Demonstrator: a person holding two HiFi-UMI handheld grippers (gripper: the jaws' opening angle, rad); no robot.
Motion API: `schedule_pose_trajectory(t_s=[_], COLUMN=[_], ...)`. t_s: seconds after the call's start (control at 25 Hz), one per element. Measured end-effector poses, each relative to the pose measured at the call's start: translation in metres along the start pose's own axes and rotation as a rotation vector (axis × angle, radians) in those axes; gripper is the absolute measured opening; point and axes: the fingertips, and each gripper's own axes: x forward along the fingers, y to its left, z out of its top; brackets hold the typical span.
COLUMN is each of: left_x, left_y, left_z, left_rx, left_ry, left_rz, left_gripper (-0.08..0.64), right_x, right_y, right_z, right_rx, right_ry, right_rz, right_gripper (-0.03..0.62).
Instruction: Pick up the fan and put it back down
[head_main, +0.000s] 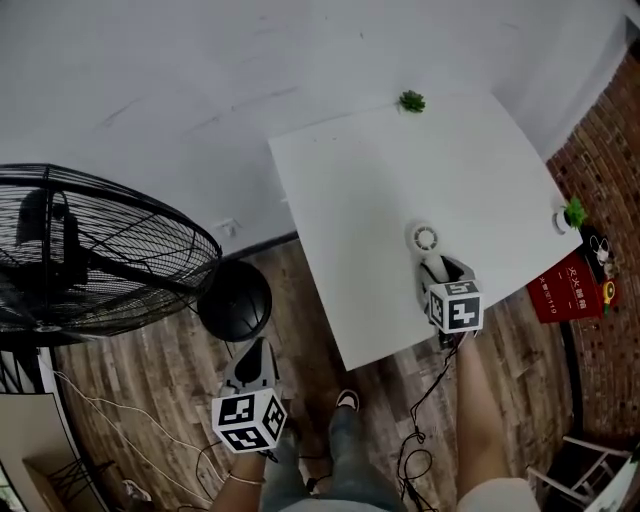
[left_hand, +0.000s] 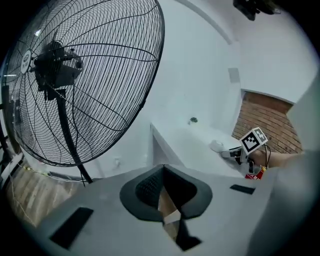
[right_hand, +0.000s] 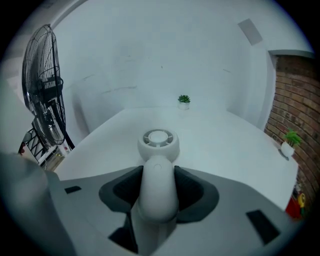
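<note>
A small white handheld fan (head_main: 425, 240) lies out over the white table (head_main: 370, 170), its round head (right_hand: 158, 141) pointing away from me. My right gripper (head_main: 437, 270) is shut on the fan's handle (right_hand: 157, 185), near the table's front edge. I cannot tell whether the head rests on the tabletop or hangs just above it. Down at the left, over the wooden floor, my left gripper (head_main: 255, 352) holds nothing, and its jaws (left_hand: 162, 189) stand together.
A large black pedestal fan (head_main: 90, 250) stands left of the table, with its round base (head_main: 235, 300) by the table's corner. Small potted plants sit at the far edge (head_main: 411, 101) and the right edge (head_main: 572, 213). A red box (head_main: 570, 287) and a brick wall are at the right. Cables lie on the floor.
</note>
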Motion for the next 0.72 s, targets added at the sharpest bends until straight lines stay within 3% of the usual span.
schedule_pose_trajectory(t_s=[0.36,0.72], left_x=[-0.003,-0.021], left_y=[0.001,0.01], left_z=[0.001,0.01], left_rx=[0.015,0.044], left_ry=[0.006,-0.028], left_rz=[-0.024,-0.055], left_gripper=[0.011,0.011], right_x=[-0.003,-0.04], right_y=[0.004,0.002], right_z=[0.001,0.015], right_rx=[-0.019,0.001], right_ry=[0.004,-0.059], right_rz=[-0.016,-0.108], right_gripper=[0.206,0.225])
